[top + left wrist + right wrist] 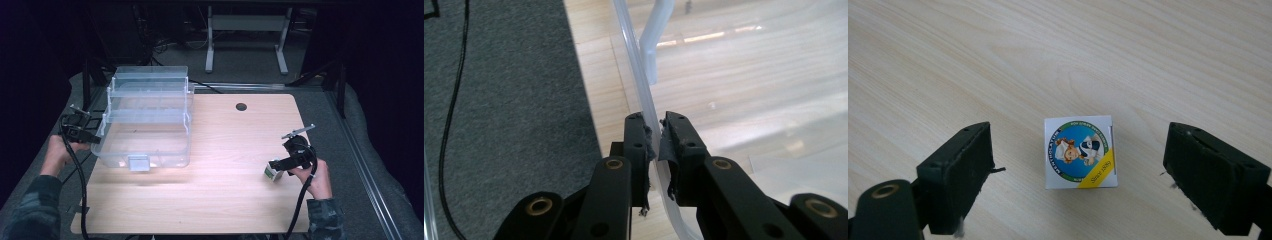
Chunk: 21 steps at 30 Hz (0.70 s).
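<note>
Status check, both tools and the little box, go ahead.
Left tool clamped on clear bin wall. Right tool open, straddling small box on table. Nothing between jaws and box.

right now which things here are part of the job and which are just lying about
In use:
- clear plastic organizer box, its wall pinched by the left tool
- small white box with a round picture label, sitting between the open jaws of the right tool
- wooden table they rest on

Just around:
- white metal frame behind the table
- grey carpet floor
</note>
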Available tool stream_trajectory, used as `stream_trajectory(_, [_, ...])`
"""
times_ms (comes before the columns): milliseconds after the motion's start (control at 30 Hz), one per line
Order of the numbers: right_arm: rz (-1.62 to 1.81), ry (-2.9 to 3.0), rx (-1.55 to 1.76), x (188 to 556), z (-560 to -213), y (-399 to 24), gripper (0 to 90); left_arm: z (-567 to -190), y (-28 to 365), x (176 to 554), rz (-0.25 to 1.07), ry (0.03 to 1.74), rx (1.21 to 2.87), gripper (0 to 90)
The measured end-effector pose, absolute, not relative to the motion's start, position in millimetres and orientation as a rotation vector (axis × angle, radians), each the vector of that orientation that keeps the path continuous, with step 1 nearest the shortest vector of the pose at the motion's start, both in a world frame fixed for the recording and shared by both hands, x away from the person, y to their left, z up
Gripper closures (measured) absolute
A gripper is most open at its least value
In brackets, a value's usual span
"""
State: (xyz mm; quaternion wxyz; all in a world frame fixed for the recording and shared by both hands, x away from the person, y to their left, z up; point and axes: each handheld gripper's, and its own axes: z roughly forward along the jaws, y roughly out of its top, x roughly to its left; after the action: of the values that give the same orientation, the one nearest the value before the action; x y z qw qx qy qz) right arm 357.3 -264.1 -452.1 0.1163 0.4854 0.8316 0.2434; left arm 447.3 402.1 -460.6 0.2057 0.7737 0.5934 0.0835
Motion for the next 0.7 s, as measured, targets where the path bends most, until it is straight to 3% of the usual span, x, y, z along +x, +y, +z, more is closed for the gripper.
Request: stream_trajectory(700, [0.698, 2.433, 1.428, 358.1, -455.3, -265.1, 13.0, -461.0, 340.6, 444.4, 0.296, 1.551, 2.247, 77.7])
